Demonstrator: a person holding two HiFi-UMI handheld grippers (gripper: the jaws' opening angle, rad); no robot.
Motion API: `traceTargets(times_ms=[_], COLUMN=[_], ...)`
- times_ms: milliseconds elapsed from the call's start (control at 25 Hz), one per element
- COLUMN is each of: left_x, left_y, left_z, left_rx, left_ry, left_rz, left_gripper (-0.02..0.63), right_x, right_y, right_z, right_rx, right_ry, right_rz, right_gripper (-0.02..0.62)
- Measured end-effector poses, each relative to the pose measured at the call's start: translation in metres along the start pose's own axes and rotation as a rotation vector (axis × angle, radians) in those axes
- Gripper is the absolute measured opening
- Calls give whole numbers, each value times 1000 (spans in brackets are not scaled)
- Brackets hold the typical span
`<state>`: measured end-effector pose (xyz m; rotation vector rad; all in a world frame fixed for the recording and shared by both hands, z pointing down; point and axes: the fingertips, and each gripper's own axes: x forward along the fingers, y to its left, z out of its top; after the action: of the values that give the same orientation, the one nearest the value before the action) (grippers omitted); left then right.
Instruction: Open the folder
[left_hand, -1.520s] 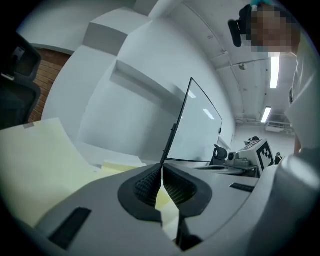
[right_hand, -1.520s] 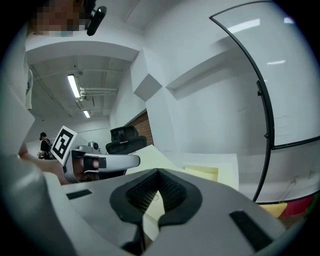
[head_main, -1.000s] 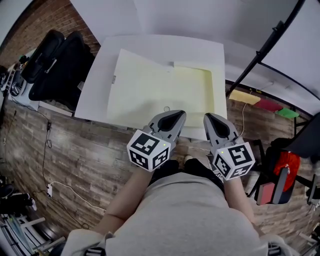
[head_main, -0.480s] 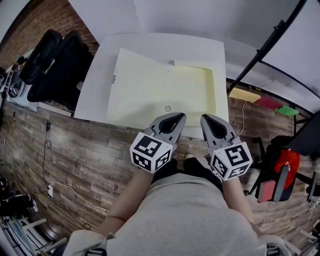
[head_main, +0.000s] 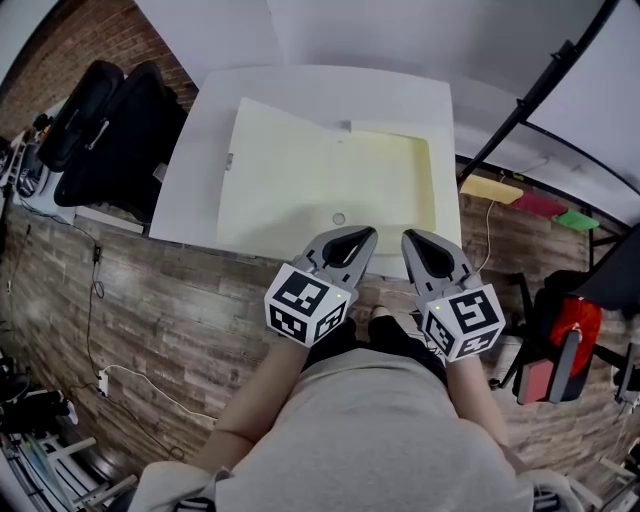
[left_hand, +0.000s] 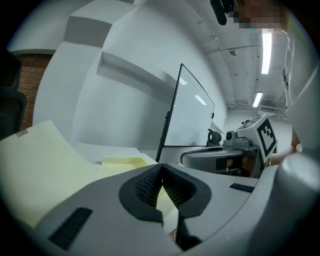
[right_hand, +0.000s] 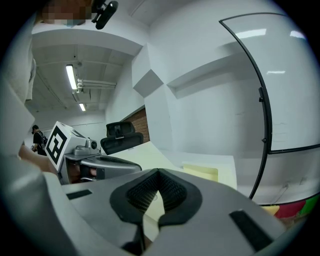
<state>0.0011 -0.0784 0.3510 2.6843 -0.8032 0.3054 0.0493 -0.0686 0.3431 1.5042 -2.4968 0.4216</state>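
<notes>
Along the near edge of the table (head_main: 195, 160), both tools sit side by side, tips aimed toward the far edge. The left gripper (head_main: 366, 234) has its jaws clenched together with nothing caught; the pale yellow seen through the gap behind its pads is only the folder lying beyond. The right gripper (head_main: 408, 240) is likewise closed tight and empty, just beside its partner but not touching it.

The folder (head_main: 300, 170) lies across the middle of the table, reaching nearly to the near edge. It appears spread out: a wide left leaf (head_main: 265, 160) runs toward the table's left edge, its far corner looking slightly lifted, and a narrower right leaf (head_main: 395, 175) lies flat toward the right edge. A small round fitting (head_main: 338, 218) sits on the folder near the left gripper's tip.

Judging from this layout, the opening step looks finished, with neither tool engaged. What remains, if anything, is light: the left leaf may want pressing flat so it does not swing shut. That would call for a closed tip pushing down gently near the leaf's middle, without dragging the folder toward any edge.
</notes>
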Motion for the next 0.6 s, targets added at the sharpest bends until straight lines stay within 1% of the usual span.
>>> traceTargets(times_ms=[80,240,600], left_x=[1,2,-2], left_y=[1,4,5], left_z=[3,6,2], left_rx=[8,-6,-27], left_ry=[-6,-16,-5], left_rz=[-5,-10,-17], left_gripper=[18,18,18], right_x=[1,4,5], right_y=[-1,-1,4], right_z=[0,-3,-7], right_rx=[4,21,31], right_ry=[1,10,22], right_rz=[-3,5,8], right_gripper=[21,21,21])
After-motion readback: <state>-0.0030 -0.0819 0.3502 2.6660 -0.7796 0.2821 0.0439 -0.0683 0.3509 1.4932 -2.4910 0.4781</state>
